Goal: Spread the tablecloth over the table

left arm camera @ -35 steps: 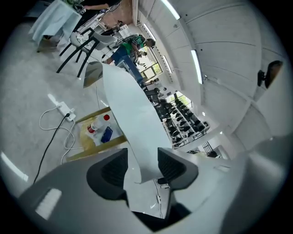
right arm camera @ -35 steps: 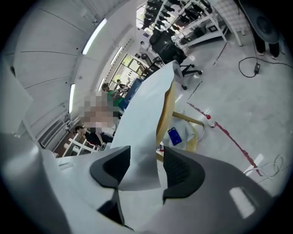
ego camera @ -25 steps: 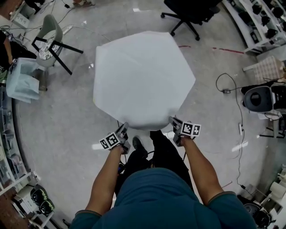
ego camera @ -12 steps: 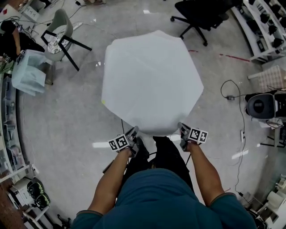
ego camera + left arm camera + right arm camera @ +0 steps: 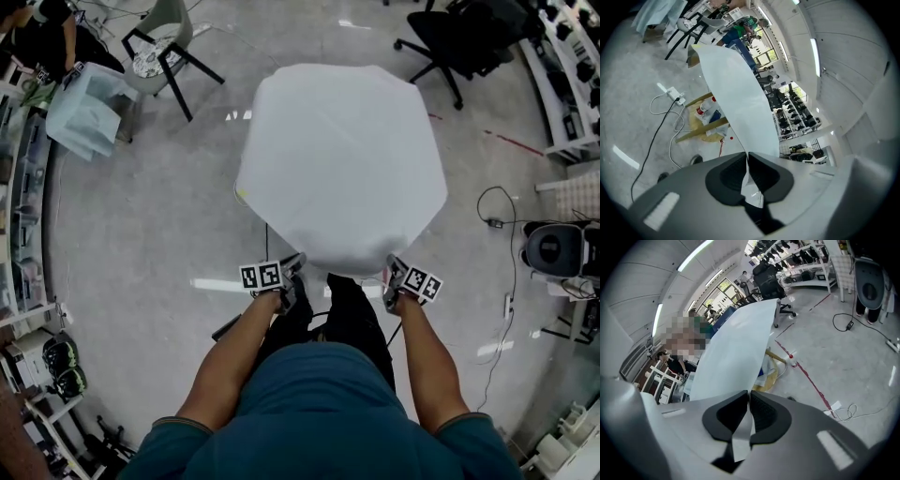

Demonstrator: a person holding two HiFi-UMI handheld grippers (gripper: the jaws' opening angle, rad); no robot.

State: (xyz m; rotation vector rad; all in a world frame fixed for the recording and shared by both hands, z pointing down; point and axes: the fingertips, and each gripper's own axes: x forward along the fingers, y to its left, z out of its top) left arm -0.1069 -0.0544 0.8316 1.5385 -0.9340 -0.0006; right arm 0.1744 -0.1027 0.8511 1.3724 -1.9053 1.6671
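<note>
A white tablecloth lies spread out flat ahead of me and hides whatever is beneath it. My left gripper is shut on the cloth's near edge at its left corner. Its jaws have just been easing open slightly, with the cloth still pinched between the pads. My right gripper is shut on the near edge at the right corner. In the left gripper view the tablecloth runs away from the left gripper. The right gripper view shows the tablecloth stretching out from the right gripper.
A grey chair and a pale blue covered stand are at the far left. At the far right is a black office chair. A cable and a dark round machine are on the right. Wooden legs show under the cloth.
Both grippers keep hold of the cloth's near edge and have shifted a little with it. The cloth and the room now sit further right in the head view.
</note>
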